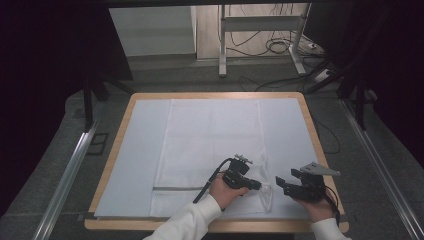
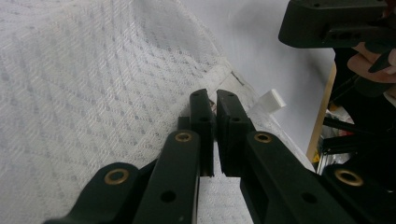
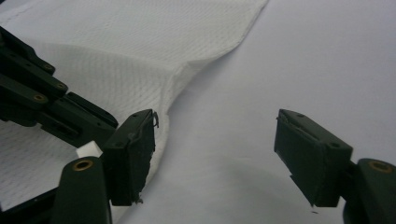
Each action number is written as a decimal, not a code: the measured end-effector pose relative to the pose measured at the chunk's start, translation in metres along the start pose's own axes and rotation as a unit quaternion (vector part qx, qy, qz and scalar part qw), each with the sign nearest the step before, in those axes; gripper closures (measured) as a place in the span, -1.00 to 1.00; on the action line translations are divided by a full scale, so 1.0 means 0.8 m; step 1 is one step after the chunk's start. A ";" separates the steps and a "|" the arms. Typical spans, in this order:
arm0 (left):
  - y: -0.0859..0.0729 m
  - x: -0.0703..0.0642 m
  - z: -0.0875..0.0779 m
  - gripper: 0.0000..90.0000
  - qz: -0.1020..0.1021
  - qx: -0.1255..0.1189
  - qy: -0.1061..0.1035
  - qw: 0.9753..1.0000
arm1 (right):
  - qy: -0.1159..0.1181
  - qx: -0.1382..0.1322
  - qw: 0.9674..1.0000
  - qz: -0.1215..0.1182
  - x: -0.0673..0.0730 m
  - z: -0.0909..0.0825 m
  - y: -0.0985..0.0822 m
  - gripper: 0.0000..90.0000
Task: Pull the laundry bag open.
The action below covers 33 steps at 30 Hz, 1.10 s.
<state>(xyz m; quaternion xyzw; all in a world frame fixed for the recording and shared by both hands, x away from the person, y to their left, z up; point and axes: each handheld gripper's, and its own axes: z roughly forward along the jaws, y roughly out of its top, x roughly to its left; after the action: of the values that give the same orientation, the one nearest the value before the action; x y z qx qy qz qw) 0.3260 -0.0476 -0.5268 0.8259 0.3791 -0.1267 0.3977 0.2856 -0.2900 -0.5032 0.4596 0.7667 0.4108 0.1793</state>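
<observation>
Wooden table (image 1: 306, 107) under pale sheet, white cloth (image 1: 210, 145) spread on it; grey floor, cables beyond. Left gripper (image 1: 260, 185) pinched shut on cloth's near-right edge. Right gripper (image 1: 278, 183) jaws wide, empty, just beside that edge.

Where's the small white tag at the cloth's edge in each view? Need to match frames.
High view: white tag, lower right of centre, at the white cloth edge, just past the left hand-held gripper.
Left gripper view: right of centre, beyond the shut jaws.
Right gripper view: lower left, beside its left jaw.
Shared landmark: the cloth's hemmed edge running along the tag.
</observation>
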 end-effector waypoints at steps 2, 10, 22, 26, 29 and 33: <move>0.000 0.000 0.000 0.93 0.000 0.000 0.001 1.000 | 0.005 0.003 1.000 0.004 0.001 0.003 0.001 -0.31; -0.001 -0.002 0.001 0.93 0.005 -0.002 0.006 1.000 | 0.016 0.008 1.000 0.022 0.002 0.012 0.007 -0.27; -0.001 -0.005 0.002 0.93 0.010 -0.006 0.010 1.000 | 0.029 0.040 0.996 0.070 -0.003 0.033 0.015 -0.26; -0.001 -0.006 0.001 0.93 0.012 -0.010 0.009 1.000 | 0.038 0.046 0.995 0.082 -0.003 0.037 0.017 -0.23; -0.001 -0.007 -0.002 0.93 0.013 -0.012 0.007 1.000 | 0.042 0.048 0.994 0.087 -0.004 0.040 0.019 -0.23; 0.000 -0.009 -0.008 0.93 0.014 -0.017 0.004 1.000 | 0.042 0.043 0.994 0.091 -0.005 0.038 0.020 -0.23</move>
<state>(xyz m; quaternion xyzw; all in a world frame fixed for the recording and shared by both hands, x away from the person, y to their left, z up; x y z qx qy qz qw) 0.3202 -0.0463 -0.5192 0.8247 0.3708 -0.1115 0.4122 0.3166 -0.2755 -0.5092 0.5169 0.7457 0.4110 0.0886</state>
